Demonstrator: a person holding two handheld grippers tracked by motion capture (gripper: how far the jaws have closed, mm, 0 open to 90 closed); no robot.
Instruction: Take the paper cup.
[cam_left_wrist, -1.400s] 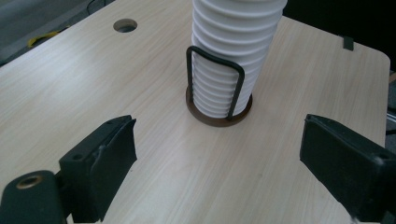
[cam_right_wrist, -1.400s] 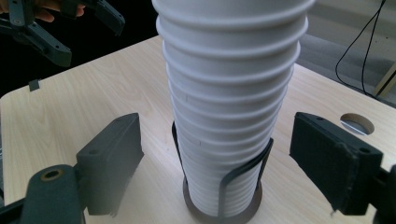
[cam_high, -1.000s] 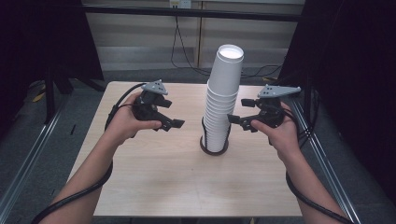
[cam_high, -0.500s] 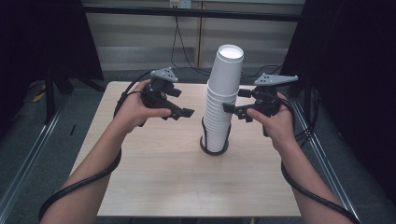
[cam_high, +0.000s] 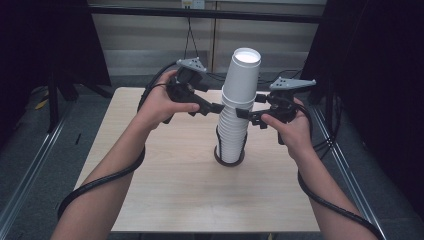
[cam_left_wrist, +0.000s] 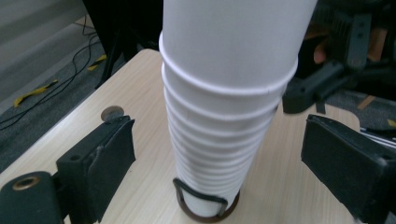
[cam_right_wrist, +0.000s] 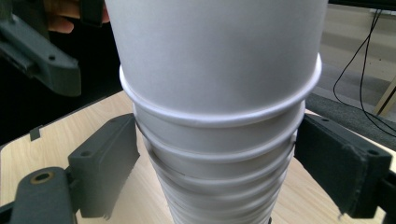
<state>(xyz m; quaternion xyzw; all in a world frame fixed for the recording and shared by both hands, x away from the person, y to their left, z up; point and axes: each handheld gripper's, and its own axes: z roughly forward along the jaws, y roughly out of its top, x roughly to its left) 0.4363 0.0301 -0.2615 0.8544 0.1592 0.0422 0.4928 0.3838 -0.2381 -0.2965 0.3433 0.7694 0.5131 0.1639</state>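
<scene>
A tall stack of upturned white paper cups (cam_high: 236, 107) stands in a dark ring holder (cam_high: 229, 160) at the middle of the wooden table (cam_high: 165, 185). My left gripper (cam_high: 216, 107) reaches the stack from its left, just below the top cup's rim. In the left gripper view the stack (cam_left_wrist: 224, 116) rises between that gripper's (cam_left_wrist: 229, 163) open jaws, with clear gaps on both sides. My right gripper (cam_high: 243, 114) comes in from the right at much the same height. Its (cam_right_wrist: 217, 163) jaws are open and sit close against the stack (cam_right_wrist: 219, 93).
A small round brown disc (cam_left_wrist: 112, 112) lies on the table near its edge. The table drops off to dark floor with cables (cam_left_wrist: 51, 88) and metal rails (cam_high: 30, 170). Black curtains hang on both sides, and a wall panel stands behind.
Both grippers have risen and closed in on the stack from either side. They now straddle it near the top cup's rim. The stack has not moved.
</scene>
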